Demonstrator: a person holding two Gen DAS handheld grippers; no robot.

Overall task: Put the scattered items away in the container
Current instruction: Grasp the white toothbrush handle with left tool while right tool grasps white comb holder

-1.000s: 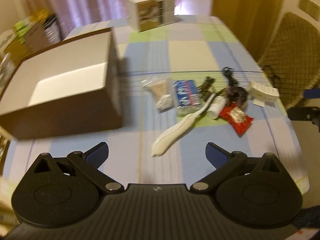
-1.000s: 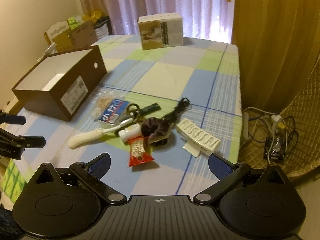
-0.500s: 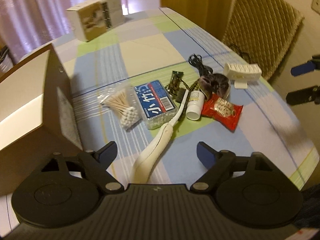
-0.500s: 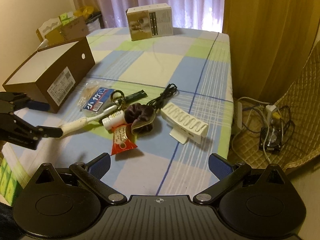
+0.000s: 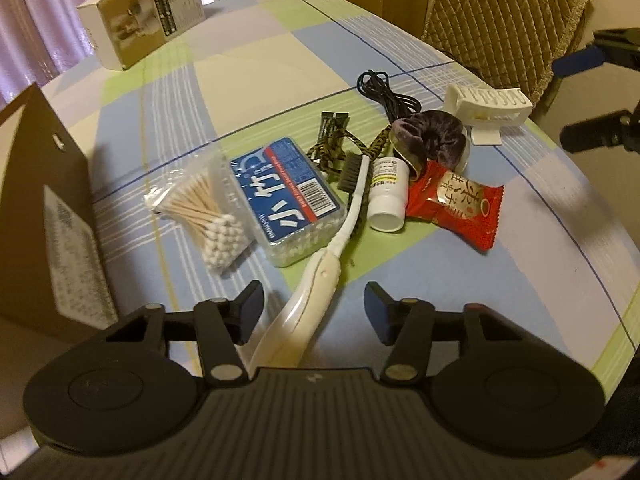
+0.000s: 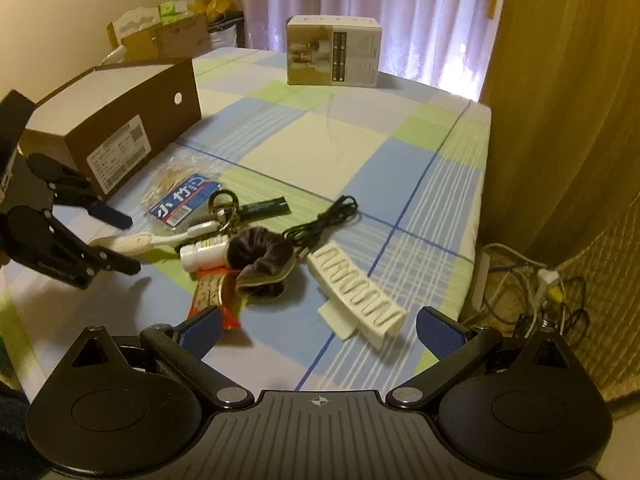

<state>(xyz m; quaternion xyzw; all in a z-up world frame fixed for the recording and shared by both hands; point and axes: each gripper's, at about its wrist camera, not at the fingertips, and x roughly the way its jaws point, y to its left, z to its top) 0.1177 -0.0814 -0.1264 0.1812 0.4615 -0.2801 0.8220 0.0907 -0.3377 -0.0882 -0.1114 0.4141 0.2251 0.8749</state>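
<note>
The brush (image 5: 320, 264) handle runs under the left gripper (image 5: 312, 312), so its end is hidden; its bristles lie against the blue case (image 5: 286, 196). Whether the pads touch the handle cannot be told. The jaws stand open, one on each side of it. The box (image 6: 120, 120) shows only its side walls (its inside is out of view) and stands beyond the brush. Cotton buds (image 5: 204, 212) in a clear bag lie between box and case. Past the brush head lie a white bottle (image 5: 386, 196), a red packet (image 5: 460, 204), a scrunchie (image 5: 428, 140), a cable (image 5: 384, 94) and a white clip (image 6: 356, 292). The right gripper (image 6: 320, 328) hangs near the clip, jaws wide, empty. A checked cloth (image 6: 360, 136) covers the table; curtains (image 6: 360, 0) hang behind, and a padded chair (image 5: 500, 16) stands aside.
</note>
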